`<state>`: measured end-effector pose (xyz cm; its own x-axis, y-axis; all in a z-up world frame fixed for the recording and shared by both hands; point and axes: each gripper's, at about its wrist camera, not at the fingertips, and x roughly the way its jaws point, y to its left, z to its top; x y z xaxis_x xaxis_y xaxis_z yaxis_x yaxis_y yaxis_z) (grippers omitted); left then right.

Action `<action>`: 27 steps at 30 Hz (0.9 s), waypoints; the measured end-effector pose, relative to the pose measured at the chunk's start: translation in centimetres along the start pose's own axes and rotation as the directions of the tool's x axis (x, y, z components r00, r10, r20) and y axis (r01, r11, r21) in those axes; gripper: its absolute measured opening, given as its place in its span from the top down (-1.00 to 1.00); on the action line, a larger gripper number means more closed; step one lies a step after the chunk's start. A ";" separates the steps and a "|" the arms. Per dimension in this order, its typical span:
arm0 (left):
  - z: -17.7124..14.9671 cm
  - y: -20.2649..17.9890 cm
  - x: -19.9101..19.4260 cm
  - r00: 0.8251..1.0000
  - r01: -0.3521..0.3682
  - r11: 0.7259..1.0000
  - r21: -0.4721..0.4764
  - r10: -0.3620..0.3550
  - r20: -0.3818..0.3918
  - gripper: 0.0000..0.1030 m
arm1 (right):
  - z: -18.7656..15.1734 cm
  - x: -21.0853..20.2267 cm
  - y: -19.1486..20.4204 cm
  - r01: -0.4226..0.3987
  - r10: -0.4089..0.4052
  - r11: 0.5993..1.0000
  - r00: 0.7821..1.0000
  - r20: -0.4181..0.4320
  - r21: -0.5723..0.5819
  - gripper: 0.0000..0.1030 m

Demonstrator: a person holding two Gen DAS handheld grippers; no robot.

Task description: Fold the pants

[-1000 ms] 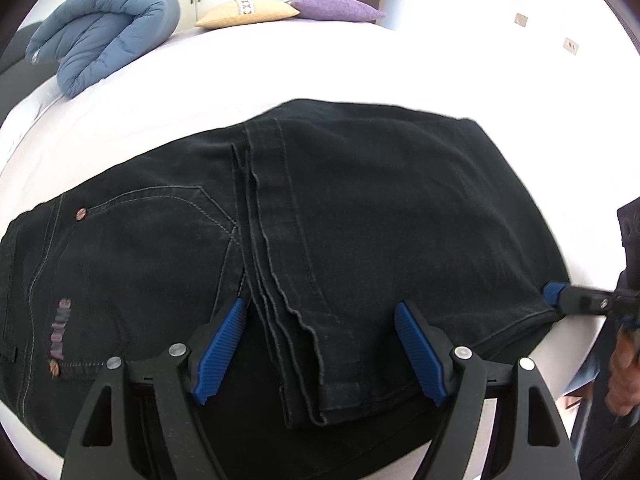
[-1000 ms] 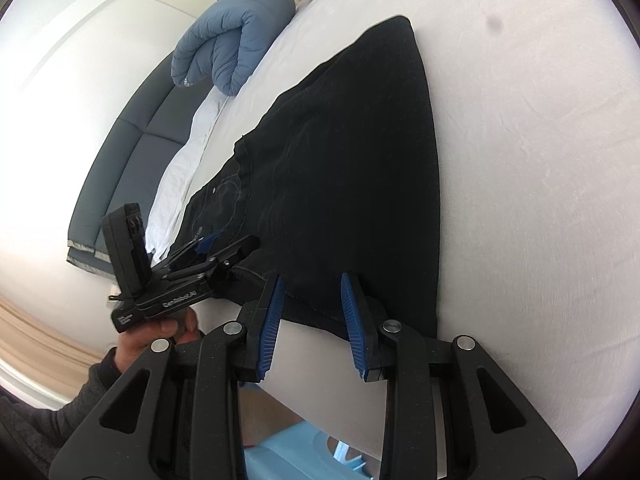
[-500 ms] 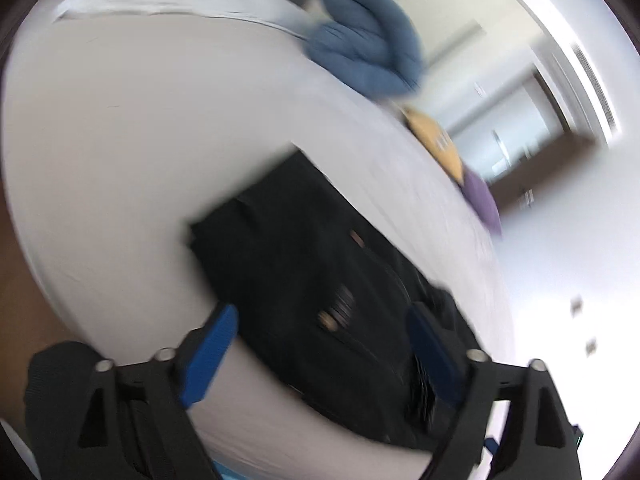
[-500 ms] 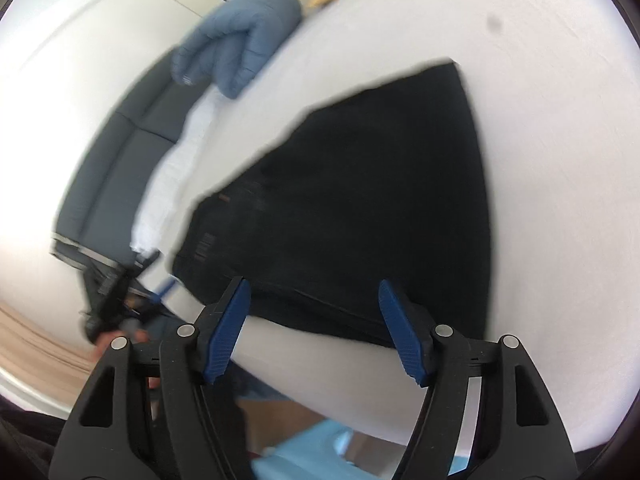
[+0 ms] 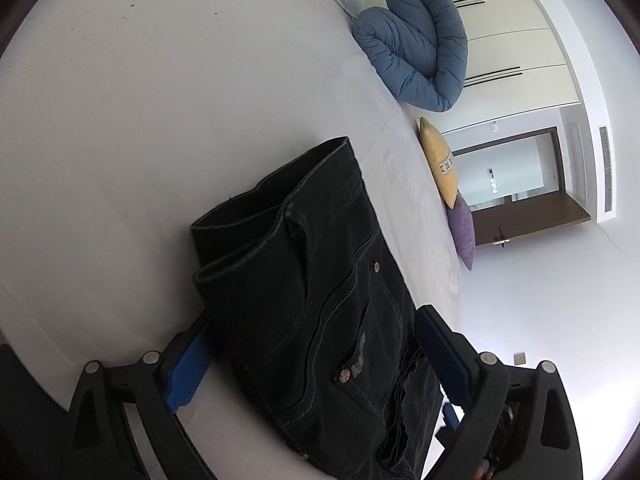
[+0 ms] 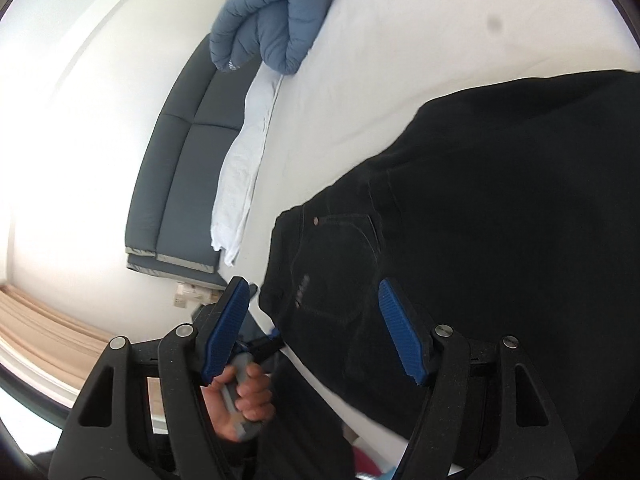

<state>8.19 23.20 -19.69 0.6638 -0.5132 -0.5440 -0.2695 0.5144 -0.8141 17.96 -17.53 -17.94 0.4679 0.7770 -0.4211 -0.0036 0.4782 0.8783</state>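
Left black two-finger gripper with blue ribbed pads (image 5: 316, 354): held low over near edge of white bed (image 5: 120, 128), rolled so view tilts; jaws spread wide, nothing pinched. Folded black denim pants (image 5: 320, 300) between the two fingers, waistband end pointing away from gripper, back pocket w/ copper rivets facing up. Left-side pad (image 5: 186, 372) over bare sheet just beside pants edge; right-side pad over stacked leg hems. Contact w/ fabric: cannot tell.

Right black two-finger gripper with blue ribbed pads (image 6: 316, 328): hovering above near bed edge, also spread wide, nothing held. Pants (image 6: 500, 208) fill right half of this view, pocket area between the fingers, below the tips (gap to fabric unclear). Bare left hand (image 6: 244, 396) visible low in right wrist view, curled around grey handle of the other gripper, near pants' corner.

Count:
- Pants: 1, folded, flat on bed near its front edge.
- Grippers: 2, both spread.
- Puffy blue rolled duvet (image 5: 420, 36): 1, at far side of bed.
- Cushions: 2, yellow cushion (image 5: 442, 160) and purple cushion (image 5: 464, 236), touching, at bed edge.
- Dark grey sofa (image 6: 180, 160): 1, beside bed, w/ white crumpled cloth (image 6: 244, 168) hanging along bed side next to it.
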 end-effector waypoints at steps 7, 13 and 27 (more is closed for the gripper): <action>0.6 -0.5 1.8 0.999 -0.005 1.000 0.024 0.006 -0.049 -0.33 | 3.7 8.1 -2.3 0.003 0.009 0.998 0.985 -0.170 0.067 -0.28; 0.7 -0.1 2.3 0.997 -0.059 0.998 0.030 0.060 -0.054 0.44 | 4.1 10.2 -4.8 0.094 -0.067 0.988 0.976 -0.209 0.124 0.36; -0.3 -3.7 1.5 0.994 -0.108 0.981 0.161 0.105 0.026 0.69 | 3.2 10.3 -4.8 0.111 -0.096 0.990 0.982 -0.165 0.083 0.35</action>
<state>9.98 20.31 -17.53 0.6498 -0.4385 -0.6209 -0.2235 0.6704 -0.7075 25.63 -13.13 -25.81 0.3136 0.7847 -0.5348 0.1219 0.5253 0.8422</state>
